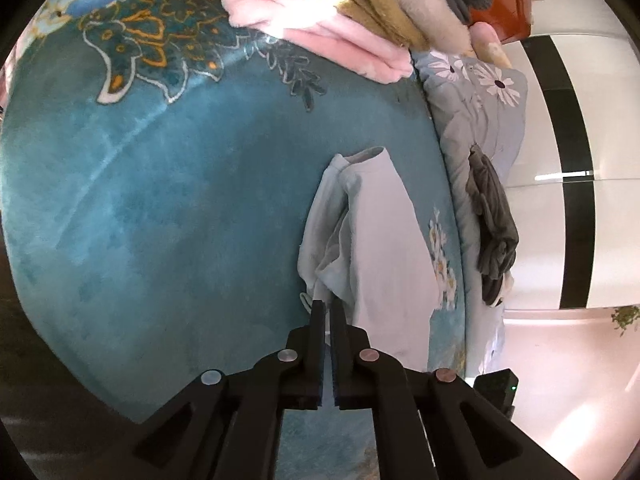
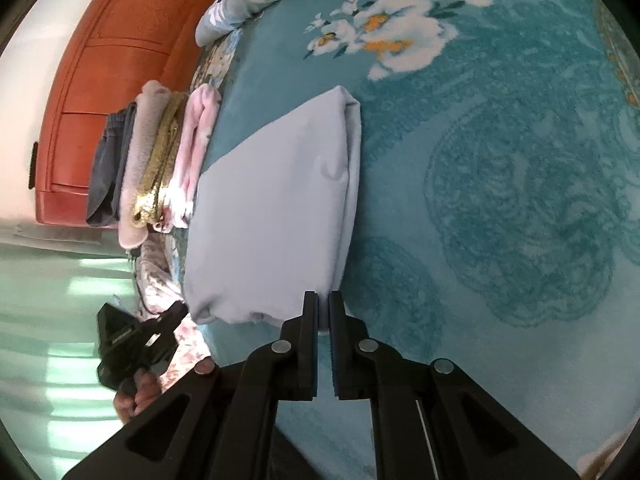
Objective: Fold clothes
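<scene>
Pinching the pale shirt [image 1: 384, 240] at both near corners on the teal blanket [image 1: 160, 200].
My left gripper [image 1: 328, 308] and right gripper [image 2: 323, 300] grip thin edges; uneven pulling could slip fabric and spoil the fold.

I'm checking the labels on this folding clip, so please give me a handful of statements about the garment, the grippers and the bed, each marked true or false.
1. The left hand-held gripper is closed on an edge of the pale grey-white cotton garment. True.
2. The garment lies on a plain red sheet. False: it lies on a teal plush blanket with white flowers.
3. The right hand-held gripper pinches the garment's near edge. True.
4. A stack of folded clothes, pink, gold and dark grey, sits on the bed beyond the garment. True.
5. The headboard is white metal. False: the headboard is orange-brown wood.
6. The garment is fully spread flat. False: it is folded over with bunched layers.
</scene>
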